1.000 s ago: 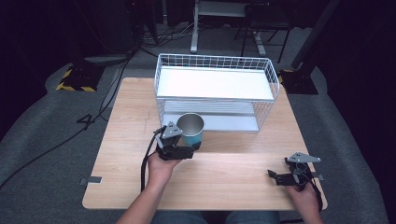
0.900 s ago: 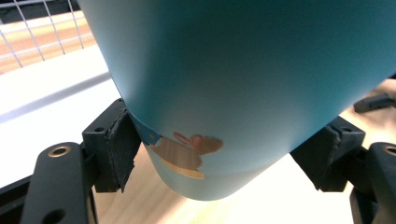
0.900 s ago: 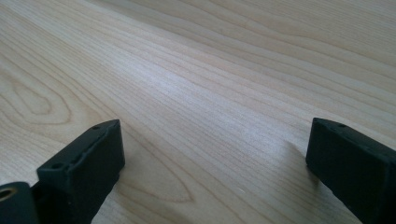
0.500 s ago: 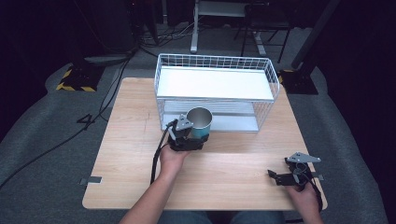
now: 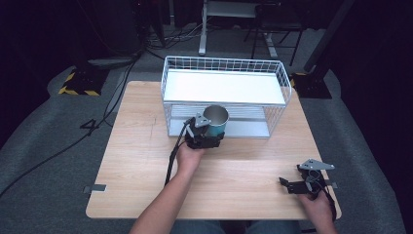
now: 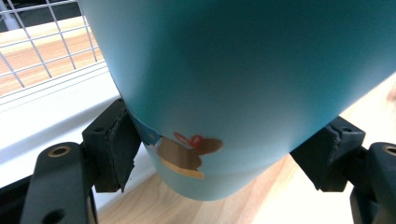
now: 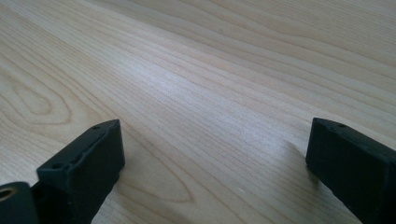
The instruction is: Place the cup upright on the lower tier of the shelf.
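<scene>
Left gripper (image 5: 210,136) jaws clamped on teal cup (image 5: 215,122), cup at front edge of wire rack (image 5: 224,66), by its lower shelf. Right gripper (image 5: 304,183) rests on counter (image 5: 136,146) well apart from rack, jaws wide, nothing between.

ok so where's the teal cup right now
In the high view the teal cup sits mid-table, clamped in the left gripper right at the open front of the white wire rack.
</scene>
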Available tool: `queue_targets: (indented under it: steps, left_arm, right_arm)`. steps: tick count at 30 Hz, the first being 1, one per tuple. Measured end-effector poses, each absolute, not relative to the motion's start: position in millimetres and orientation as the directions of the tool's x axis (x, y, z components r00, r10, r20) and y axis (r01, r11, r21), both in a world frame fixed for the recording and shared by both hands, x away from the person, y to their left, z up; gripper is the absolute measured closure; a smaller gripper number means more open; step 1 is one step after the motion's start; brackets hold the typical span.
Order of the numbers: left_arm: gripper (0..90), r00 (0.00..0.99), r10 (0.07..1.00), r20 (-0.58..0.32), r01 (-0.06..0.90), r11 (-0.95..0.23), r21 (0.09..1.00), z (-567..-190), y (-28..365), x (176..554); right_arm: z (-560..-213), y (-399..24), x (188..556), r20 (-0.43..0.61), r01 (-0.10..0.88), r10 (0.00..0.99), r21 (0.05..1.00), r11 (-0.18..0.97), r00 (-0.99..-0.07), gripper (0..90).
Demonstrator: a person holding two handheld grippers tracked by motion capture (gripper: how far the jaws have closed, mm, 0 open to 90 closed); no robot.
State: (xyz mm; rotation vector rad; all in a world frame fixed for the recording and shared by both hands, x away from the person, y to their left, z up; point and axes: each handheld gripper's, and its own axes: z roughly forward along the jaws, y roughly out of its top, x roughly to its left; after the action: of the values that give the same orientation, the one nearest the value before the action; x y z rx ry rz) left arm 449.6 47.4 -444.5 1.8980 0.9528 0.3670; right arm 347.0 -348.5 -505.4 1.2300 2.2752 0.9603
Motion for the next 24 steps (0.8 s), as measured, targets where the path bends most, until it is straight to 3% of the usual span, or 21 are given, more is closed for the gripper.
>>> queue_targets:
  steps: [24]
  left_arm:
    - [23.6,0.578,0.808,-0.115,0.457,-0.204,0.866,-462.1,25.1,497.4]
  right_arm:
    - [-505.4,-348.5,347.0,-0.008,0.578,0.838,0.720,0.383,-0.546,5.0]
